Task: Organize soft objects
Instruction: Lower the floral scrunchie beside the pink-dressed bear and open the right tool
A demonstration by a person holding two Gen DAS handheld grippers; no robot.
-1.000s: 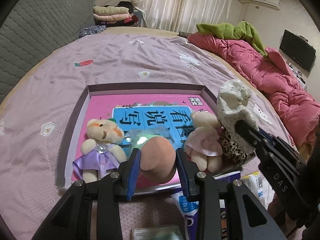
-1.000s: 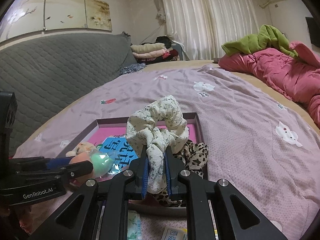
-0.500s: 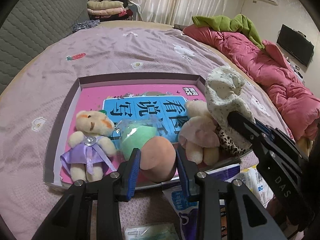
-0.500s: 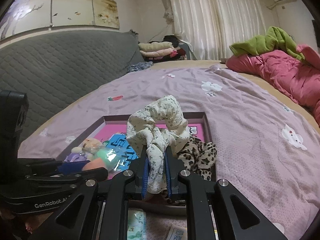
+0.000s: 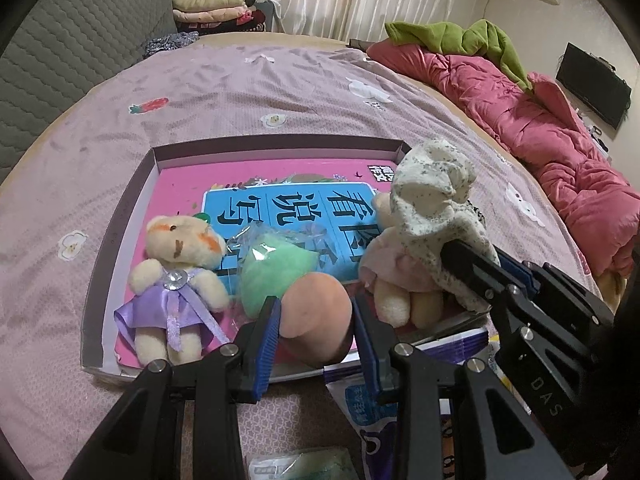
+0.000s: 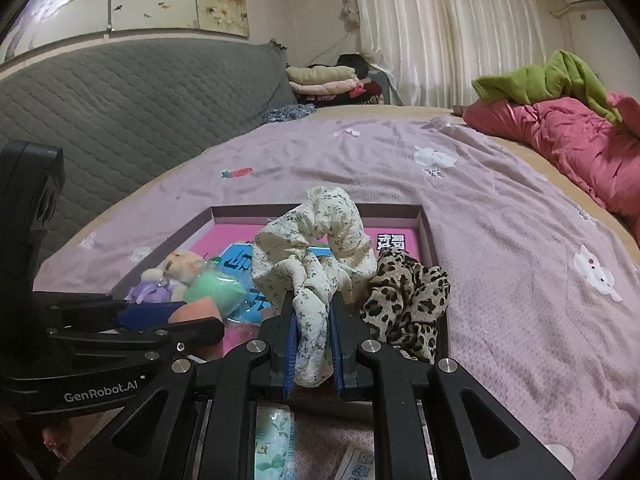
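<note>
My left gripper [image 5: 314, 318] has its blue-padded fingers [image 5: 269, 332] closed partway around a peach-coloured rounded foam sponge [image 5: 318, 312], holding it over the near edge of the shallow grey cardboard tray with a pink-and-blue printed sheet in its bottom [image 5: 276, 148], which lies on the mauve bedsheet [image 5: 240, 92]. My right gripper [image 6: 313, 332] is pinched nearly shut on a cream floral fabric scrunchie [image 6: 316, 240], which stands up above the tray's near right part. Already lying in the tray are a cream plush bear in a purple satin dress [image 5: 176, 284], a mint-green sponge in clear wrap [image 5: 276, 268], a second plush bear in a pink dress [image 5: 394, 276] and a leopard-print scrunchie [image 6: 404, 300]. I judge the sorting well along: what remains is setting down these two held pieces inside the tray and letting go.
</note>
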